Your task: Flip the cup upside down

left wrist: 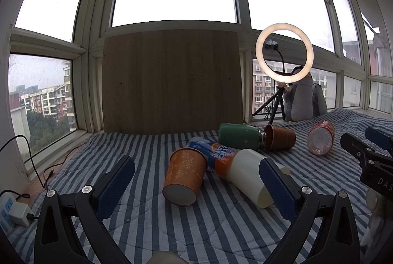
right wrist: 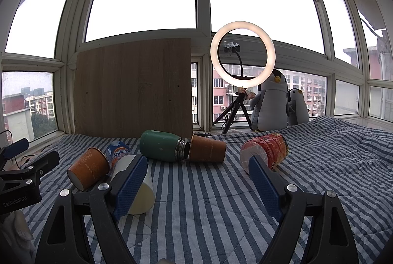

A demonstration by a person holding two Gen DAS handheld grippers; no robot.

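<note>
An orange patterned paper cup (left wrist: 184, 176) lies on its side on the striped cloth, its base toward me, just ahead of my open, empty left gripper (left wrist: 196, 180). It also shows in the right wrist view (right wrist: 87, 168) at the left. A second orange cup (left wrist: 281, 137) (right wrist: 207, 149) lies on its side at the mouth of a green flask (left wrist: 239, 136) (right wrist: 163, 145). My right gripper (right wrist: 199, 173) is open and empty over bare cloth; it shows at the right edge of the left wrist view (left wrist: 363, 146).
A cream cup (left wrist: 250, 176) (right wrist: 145, 195) and a Fanta bottle (left wrist: 216, 156) lie beside the near cup. A red-pink container (left wrist: 320, 141) (right wrist: 264, 152) lies at right. A ring light (right wrist: 242, 54), plush penguins (right wrist: 271, 102), wooden board (left wrist: 172, 82) stand behind. A power strip (left wrist: 12, 211) sits left.
</note>
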